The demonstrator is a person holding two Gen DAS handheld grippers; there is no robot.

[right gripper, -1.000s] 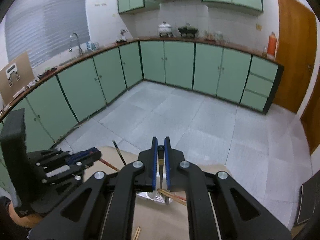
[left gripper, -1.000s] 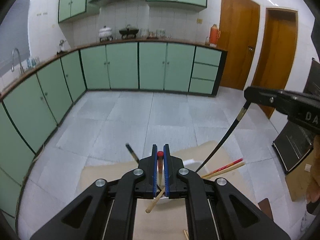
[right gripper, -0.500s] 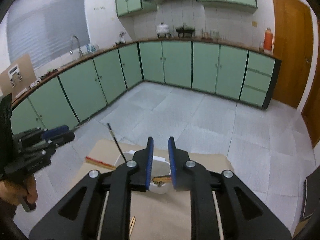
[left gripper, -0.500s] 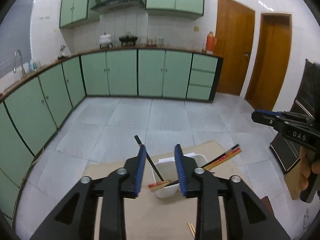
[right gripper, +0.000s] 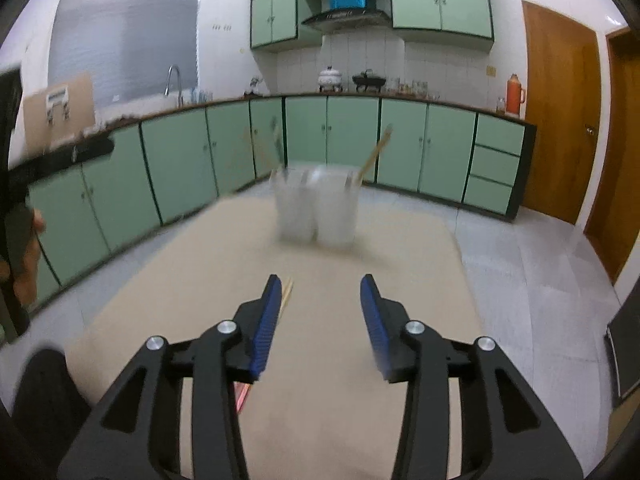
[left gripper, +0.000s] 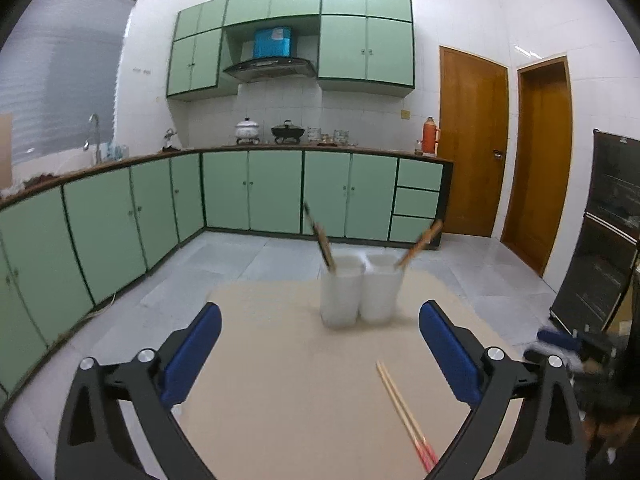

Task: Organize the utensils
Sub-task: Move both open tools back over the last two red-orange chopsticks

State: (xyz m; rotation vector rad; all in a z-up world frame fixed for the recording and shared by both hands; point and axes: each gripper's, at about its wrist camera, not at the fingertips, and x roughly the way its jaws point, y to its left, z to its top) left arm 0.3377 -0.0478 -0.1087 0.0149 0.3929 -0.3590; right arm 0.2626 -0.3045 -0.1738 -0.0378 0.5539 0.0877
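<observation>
Two white cups (left gripper: pixel 342 292) (right gripper: pixel 334 208) stand side by side at the far end of the beige table (left gripper: pixel 280 360). Dark chopsticks (left gripper: pixel 320 240) lean in the left cup and wooden ones (left gripper: pixel 420 242) in the right cup. A loose pair of red-tipped chopsticks (left gripper: pixel 404 412) (right gripper: pixel 286 296) lies on the table nearer to me. My left gripper (left gripper: pixel 320 344) is well short of the cups, its jaws opening wide with nothing between them. My right gripper (right gripper: pixel 322 312) hangs over the table, its jaws opening and empty, with the loose pair just beside its left finger (right gripper: pixel 268 320).
The table's far edge drops to a tiled floor (left gripper: pixel 240 256). Green base cabinets (left gripper: pixel 248 192) line the back and left walls. A black oven (left gripper: pixel 600 240) stands at the right beside wooden doors (left gripper: pixel 472 144). A person's hand (right gripper: pixel 28 248) holds the other gripper at the left edge.
Both grippers let go of the chopsticks they held, which now stand in the cups. Both pulled back from the cups and sank toward the table while their jaws opened.
</observation>
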